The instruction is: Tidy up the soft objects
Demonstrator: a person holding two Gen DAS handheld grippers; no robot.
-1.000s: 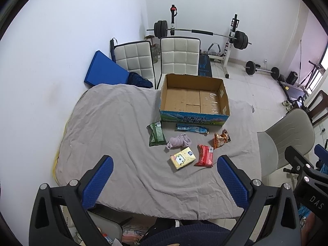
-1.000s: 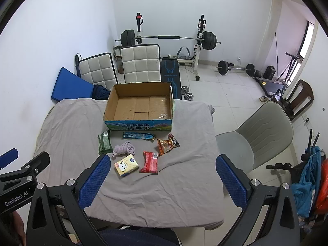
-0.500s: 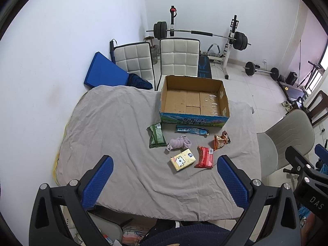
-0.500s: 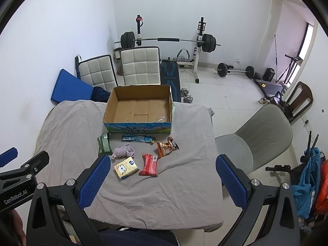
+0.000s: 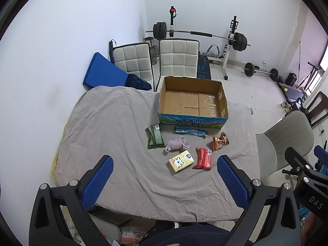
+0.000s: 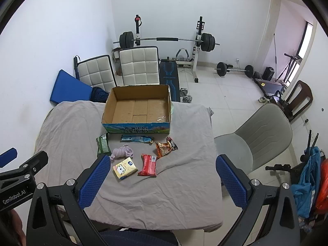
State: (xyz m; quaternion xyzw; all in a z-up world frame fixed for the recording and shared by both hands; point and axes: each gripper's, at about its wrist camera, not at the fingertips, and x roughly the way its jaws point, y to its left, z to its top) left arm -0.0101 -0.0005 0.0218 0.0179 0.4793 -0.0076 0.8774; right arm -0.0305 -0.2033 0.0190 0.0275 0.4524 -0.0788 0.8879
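An open, empty cardboard box (image 5: 192,121) (image 6: 137,128) stands at the far side of a table under a grey cloth (image 5: 114,135) (image 6: 180,188). In front of it lie a green packet (image 5: 155,137) (image 6: 103,146), a blue packet (image 5: 190,131) (image 6: 137,138), a bundled lilac cloth (image 5: 177,144) (image 6: 122,152), an orange snack bag (image 5: 220,143) (image 6: 165,148), a red packet (image 5: 203,158) (image 6: 148,164) and a yellow tissue pack (image 5: 181,160) (image 6: 124,168). My left gripper (image 5: 164,181) and right gripper (image 6: 163,180) hover open and empty above the table's near edge.
Two white padded chairs (image 5: 178,58) and a blue mat (image 5: 102,72) stand behind the table. A grey chair (image 6: 254,141) sits at its right side. A barbell rack (image 6: 168,40) and loose weights occupy the floor beyond. Clothes hang at far right (image 6: 309,176).
Both views have shifted very slightly, with the objects sitting a little higher in frame. Nothing on the table has moved, and both grippers stay open.
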